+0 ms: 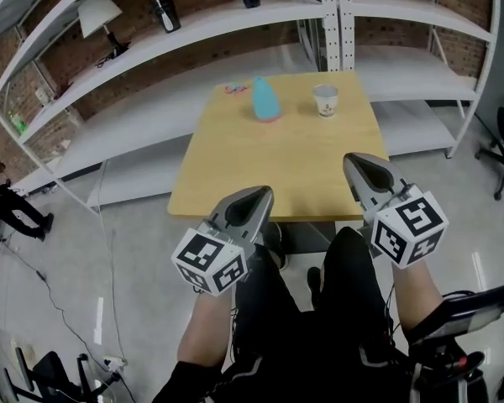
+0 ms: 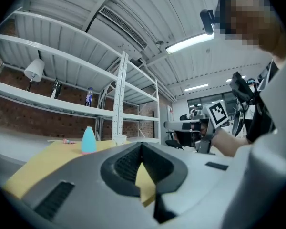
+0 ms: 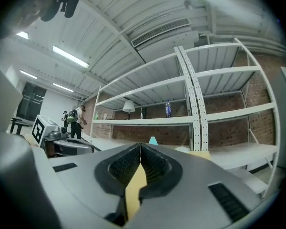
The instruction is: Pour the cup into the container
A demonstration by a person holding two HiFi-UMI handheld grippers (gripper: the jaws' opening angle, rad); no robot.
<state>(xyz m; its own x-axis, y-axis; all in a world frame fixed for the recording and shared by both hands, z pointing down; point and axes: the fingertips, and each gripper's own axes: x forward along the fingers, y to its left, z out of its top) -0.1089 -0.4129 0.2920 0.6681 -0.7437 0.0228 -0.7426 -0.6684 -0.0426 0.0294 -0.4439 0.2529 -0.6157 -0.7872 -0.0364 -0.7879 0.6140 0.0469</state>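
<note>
A white paper cup stands at the far right of the wooden table. Left of it stands a light blue container with a pink base; the same blue container shows in the left gripper view and, small, as a blue top in the right gripper view. My left gripper and right gripper hover at the table's near edge, well short of both objects. Both are shut with nothing between the jaws.
A small pink and blue item lies at the table's far left. White metal shelving with a lamp and bottles stands behind the table. The person's legs are below the grippers. Another person stands far left.
</note>
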